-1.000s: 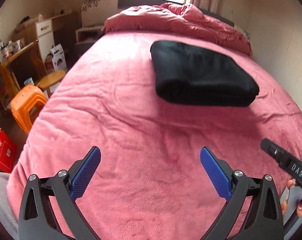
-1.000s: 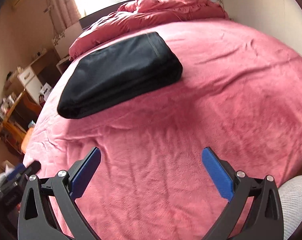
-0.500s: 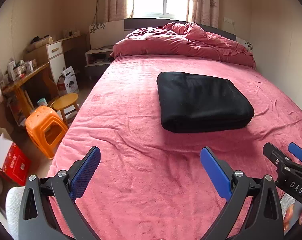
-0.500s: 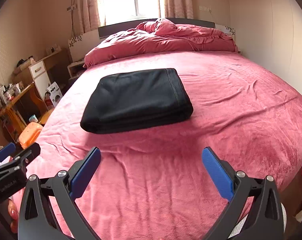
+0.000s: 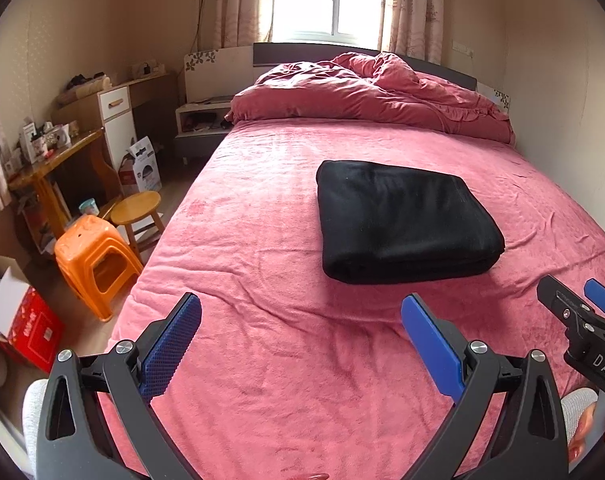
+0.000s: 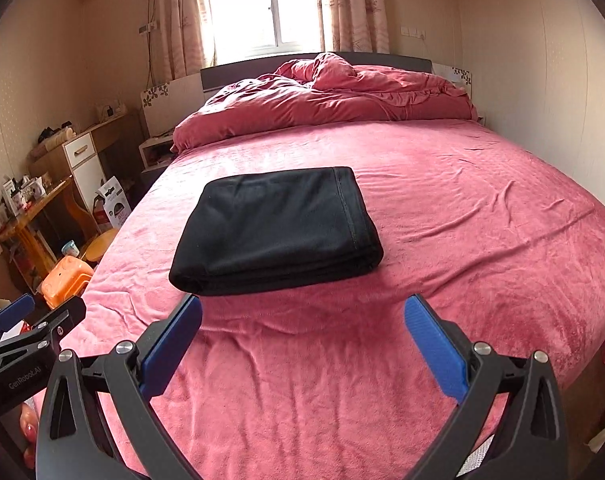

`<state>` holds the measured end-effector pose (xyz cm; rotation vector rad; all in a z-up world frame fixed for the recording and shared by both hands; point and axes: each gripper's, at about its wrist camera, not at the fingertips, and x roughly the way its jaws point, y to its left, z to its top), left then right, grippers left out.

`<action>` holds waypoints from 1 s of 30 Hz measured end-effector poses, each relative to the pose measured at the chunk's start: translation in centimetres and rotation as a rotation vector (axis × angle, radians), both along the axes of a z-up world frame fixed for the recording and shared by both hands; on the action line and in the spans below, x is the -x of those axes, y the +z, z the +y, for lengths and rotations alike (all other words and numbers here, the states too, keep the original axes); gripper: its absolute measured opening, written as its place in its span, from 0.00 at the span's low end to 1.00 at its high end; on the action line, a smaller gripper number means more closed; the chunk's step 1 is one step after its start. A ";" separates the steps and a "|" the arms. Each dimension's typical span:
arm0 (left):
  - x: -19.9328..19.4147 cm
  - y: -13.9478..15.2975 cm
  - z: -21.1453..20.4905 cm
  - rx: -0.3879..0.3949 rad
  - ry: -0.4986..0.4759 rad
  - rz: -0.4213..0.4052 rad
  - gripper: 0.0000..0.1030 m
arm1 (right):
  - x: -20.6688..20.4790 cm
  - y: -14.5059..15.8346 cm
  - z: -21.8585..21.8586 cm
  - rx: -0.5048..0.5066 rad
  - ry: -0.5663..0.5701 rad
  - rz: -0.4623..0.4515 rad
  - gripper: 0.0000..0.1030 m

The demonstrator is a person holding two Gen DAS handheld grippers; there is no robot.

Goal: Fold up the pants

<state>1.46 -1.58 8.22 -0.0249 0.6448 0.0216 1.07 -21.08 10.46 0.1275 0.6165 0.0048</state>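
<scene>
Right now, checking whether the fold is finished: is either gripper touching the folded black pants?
Apart. In both wrist views the left gripper and right gripper hang open, pink bedspread showing before the folded black pants.

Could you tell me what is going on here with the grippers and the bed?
A person holds two grippers over a pink bed. The black pants lie on it folded into a neat rectangle, touched by nothing. The left gripper and the right gripper are both open and empty, hovering near the foot of the bed, short of the pants. The folding looks finished.
</scene>
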 end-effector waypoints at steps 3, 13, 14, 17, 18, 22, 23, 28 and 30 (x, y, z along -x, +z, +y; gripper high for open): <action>-0.1 0.3 0.0 -0.001 0.005 -0.008 0.96 | -0.1 0.1 0.0 -0.002 0.003 0.000 0.98; -0.3 0.5 0.0 0.008 -0.001 0.000 0.96 | -0.3 0.7 0.5 0.011 0.014 -0.018 0.98; -0.3 0.6 -0.1 0.005 -0.004 -0.003 0.96 | -0.4 0.7 0.6 0.014 0.017 -0.018 0.98; -0.2 0.6 -0.3 -0.002 -0.009 -0.010 0.96 | -0.4 0.7 0.7 0.016 0.018 -0.017 0.98; -0.2 0.6 -0.4 -0.004 -0.009 -0.010 0.96 | -0.5 0.6 0.7 0.016 0.019 -0.014 0.98; -0.2 0.6 -0.3 0.000 -0.005 -0.006 0.96 | -0.5 0.5 0.6 0.017 0.015 -0.007 0.98; -0.3 0.6 -0.3 0.002 -0.003 -0.003 0.96 | -0.5 0.5 0.6 0.015 0.015 -0.004 0.98; -0.4 0.6 -0.5 0.002 -0.004 0.001 0.96 | -0.6 0.4 0.6 0.011 0.017 0.002 0.98; -0.4 0.5 -0.6 0.000 -0.007 0.001 0.96 | -0.5 0.4 0.7 0.010 0.018 0.003 0.98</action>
